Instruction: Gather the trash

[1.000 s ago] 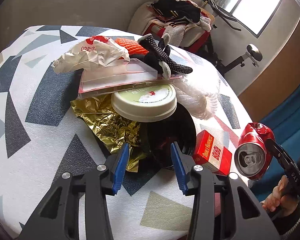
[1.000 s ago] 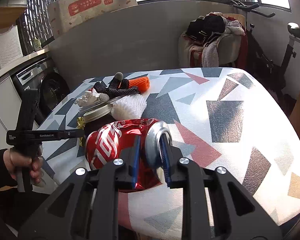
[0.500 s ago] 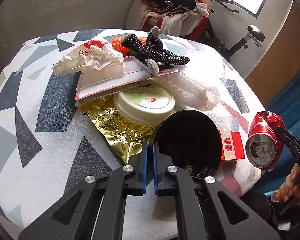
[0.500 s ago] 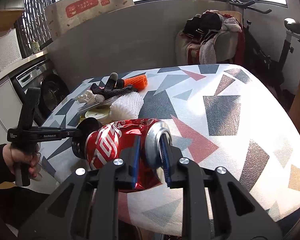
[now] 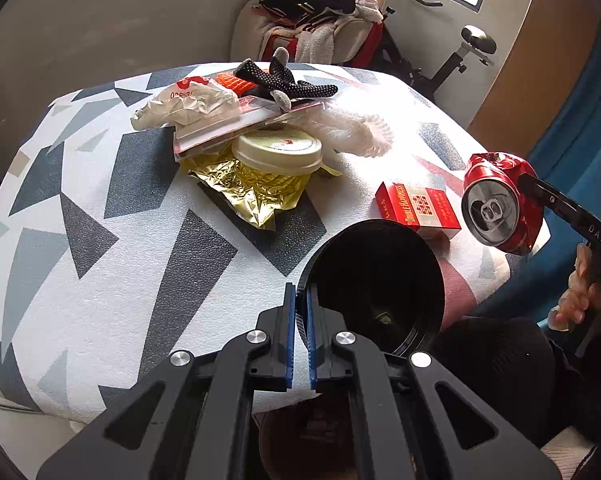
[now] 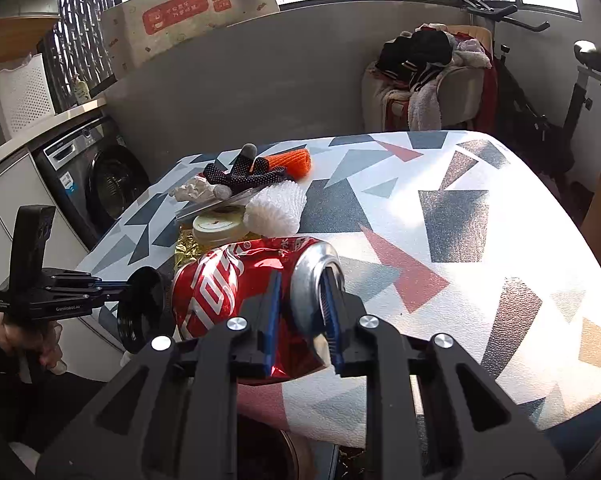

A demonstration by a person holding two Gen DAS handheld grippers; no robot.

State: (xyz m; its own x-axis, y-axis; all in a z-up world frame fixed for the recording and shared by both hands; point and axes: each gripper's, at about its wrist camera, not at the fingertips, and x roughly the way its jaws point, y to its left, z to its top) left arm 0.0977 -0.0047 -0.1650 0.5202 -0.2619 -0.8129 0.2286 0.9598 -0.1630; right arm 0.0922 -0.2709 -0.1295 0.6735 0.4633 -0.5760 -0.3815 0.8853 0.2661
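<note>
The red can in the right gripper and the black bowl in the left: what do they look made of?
The red can looks like thin aluminium: glossy printed wall, bare silvery top, creased and dented side. The black bowl, pinched at its rim by the left gripper, appears to be thin moulded plastic, smooth and fairly glossy; it might be coated paper. The right gripper grips the can's top end.

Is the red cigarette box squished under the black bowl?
No, the red cigarette box lies flat on the table by itself, beyond the black bowl that the left gripper holds.
</note>
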